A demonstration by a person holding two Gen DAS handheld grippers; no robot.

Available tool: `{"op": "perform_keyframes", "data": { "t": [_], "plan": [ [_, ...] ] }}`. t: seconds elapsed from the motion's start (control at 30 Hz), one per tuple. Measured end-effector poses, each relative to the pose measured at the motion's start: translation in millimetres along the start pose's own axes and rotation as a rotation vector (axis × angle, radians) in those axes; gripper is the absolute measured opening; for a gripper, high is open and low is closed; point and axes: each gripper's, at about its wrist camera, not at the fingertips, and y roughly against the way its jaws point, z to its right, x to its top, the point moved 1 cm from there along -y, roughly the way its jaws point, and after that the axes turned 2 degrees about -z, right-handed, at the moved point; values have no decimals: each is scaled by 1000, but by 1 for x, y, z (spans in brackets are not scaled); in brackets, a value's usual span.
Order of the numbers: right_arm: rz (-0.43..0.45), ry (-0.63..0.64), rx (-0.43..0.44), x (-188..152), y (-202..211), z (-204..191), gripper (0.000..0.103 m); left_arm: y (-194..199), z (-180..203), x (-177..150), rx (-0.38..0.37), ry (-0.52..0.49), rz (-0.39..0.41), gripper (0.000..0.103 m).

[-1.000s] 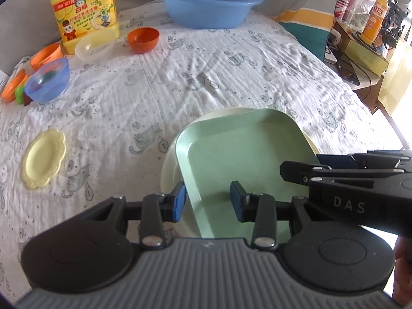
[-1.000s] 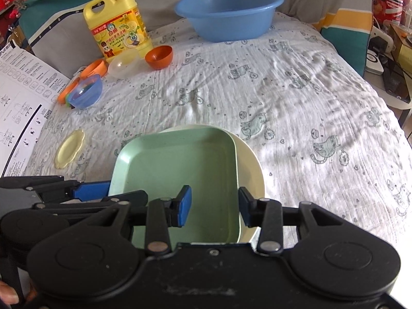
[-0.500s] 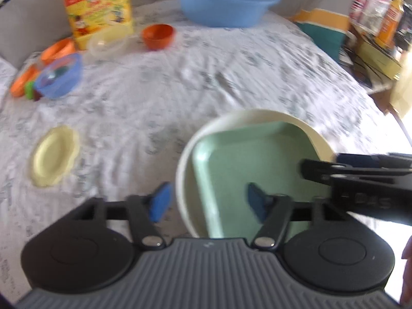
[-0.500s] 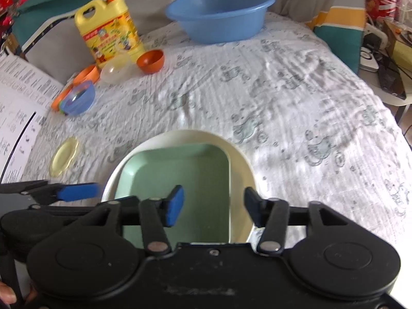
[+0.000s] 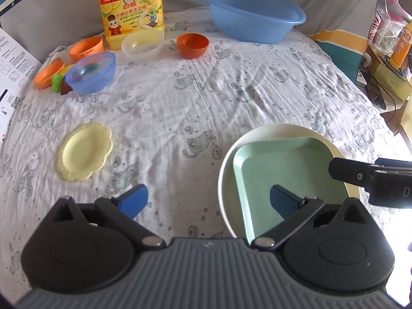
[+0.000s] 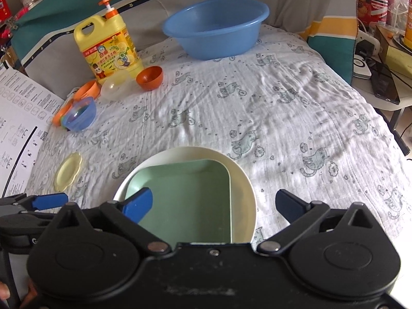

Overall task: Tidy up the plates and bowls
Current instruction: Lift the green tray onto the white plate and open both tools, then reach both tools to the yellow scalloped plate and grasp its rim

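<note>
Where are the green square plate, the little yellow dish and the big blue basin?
green square plate [image 6: 185, 200], right wrist view, flat bottom
little yellow dish [image 5: 85, 152], left wrist view, centre
big blue basin [image 6: 213, 38], right wrist view, front wall

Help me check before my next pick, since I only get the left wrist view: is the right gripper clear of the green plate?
Observer: Its jaws are opening and the pads press on nothing. The right gripper has one finger above the green plate and the other outside the cream plate, above the cloth.
Operator: And the detergent bottle's top? It's cut off for me.
Observer: The yellow bottle has an orange pump on top.
</note>
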Motion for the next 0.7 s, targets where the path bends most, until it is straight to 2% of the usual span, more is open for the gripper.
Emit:
{"op": "perform_keyframes", "data": {
  "t": [0.33, 0.7],
  "plan": [
    [8, 48, 6, 6, 5, -22, 103, 1, -18, -6, 1, 43, 0, 103],
    [-39, 183, 56, 14, -18, -82, 103, 2, -69, -20, 12, 140, -2, 103]
  ]
}}
